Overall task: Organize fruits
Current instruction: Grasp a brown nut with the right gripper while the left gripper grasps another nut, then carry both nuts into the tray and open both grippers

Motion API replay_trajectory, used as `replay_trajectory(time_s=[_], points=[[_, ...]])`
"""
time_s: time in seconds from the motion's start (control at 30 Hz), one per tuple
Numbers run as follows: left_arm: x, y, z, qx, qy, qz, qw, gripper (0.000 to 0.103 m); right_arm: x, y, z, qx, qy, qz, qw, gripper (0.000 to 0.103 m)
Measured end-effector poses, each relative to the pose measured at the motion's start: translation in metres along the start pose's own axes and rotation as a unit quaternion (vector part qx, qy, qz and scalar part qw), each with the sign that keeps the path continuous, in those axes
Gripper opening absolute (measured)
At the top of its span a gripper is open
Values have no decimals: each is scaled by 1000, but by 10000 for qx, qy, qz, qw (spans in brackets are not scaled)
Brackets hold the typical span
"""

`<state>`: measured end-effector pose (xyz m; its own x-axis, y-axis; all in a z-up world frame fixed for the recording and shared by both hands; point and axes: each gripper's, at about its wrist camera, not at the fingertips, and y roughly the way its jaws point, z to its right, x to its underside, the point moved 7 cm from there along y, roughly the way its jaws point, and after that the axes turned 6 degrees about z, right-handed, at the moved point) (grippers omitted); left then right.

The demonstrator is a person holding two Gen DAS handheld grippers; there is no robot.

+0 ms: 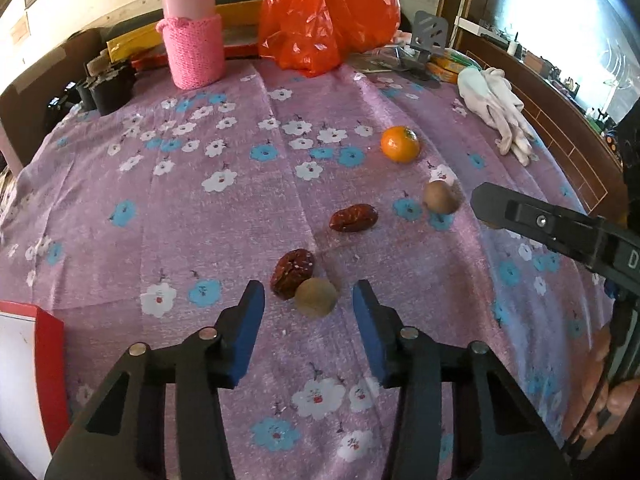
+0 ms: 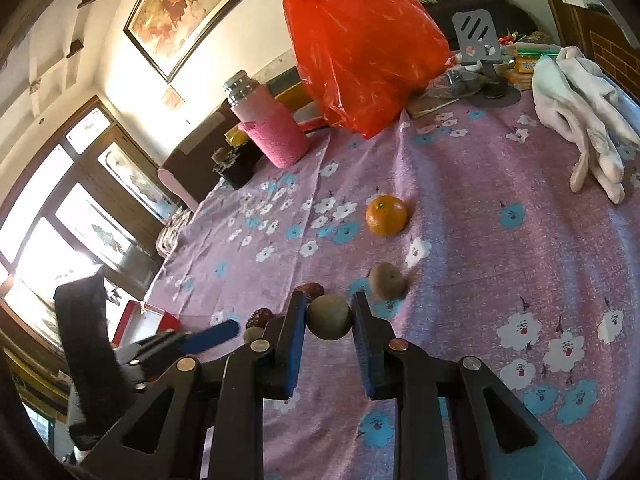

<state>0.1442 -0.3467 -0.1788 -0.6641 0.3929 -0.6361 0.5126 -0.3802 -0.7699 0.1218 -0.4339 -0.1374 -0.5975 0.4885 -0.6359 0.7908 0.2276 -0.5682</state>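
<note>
Right gripper (image 2: 329,318): I see its blue pads pinching a round greenish-brown fruit (image 2: 329,317), lifted above the cloth.
Left gripper (image 1: 309,304): I see its jaws spread, not touching; a brown round fruit (image 1: 316,297) lies between the tips, touching a red date (image 1: 292,273).
Floral cloth (image 1: 200,216): second date (image 1: 353,218), brown fruit (image 1: 440,197) and orange (image 1: 400,144) lie apart.
</note>
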Motion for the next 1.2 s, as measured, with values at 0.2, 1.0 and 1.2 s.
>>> replay_trajectory(time_s=[0.2, 1.0, 1.2], points=[[-1, 8, 3, -8, -19, -13, 10000, 25, 2, 1, -1, -14, 23, -52, 10000, 24], [34, -106, -47, -189, 22, 742, 9971, 19, 35, 18, -88, -590, -726, -546, 9941, 23], [59, -160, -107, -646, -166, 1050, 9922, 19, 68, 19, -178, -1039, -1265, -715, 9839, 23]])
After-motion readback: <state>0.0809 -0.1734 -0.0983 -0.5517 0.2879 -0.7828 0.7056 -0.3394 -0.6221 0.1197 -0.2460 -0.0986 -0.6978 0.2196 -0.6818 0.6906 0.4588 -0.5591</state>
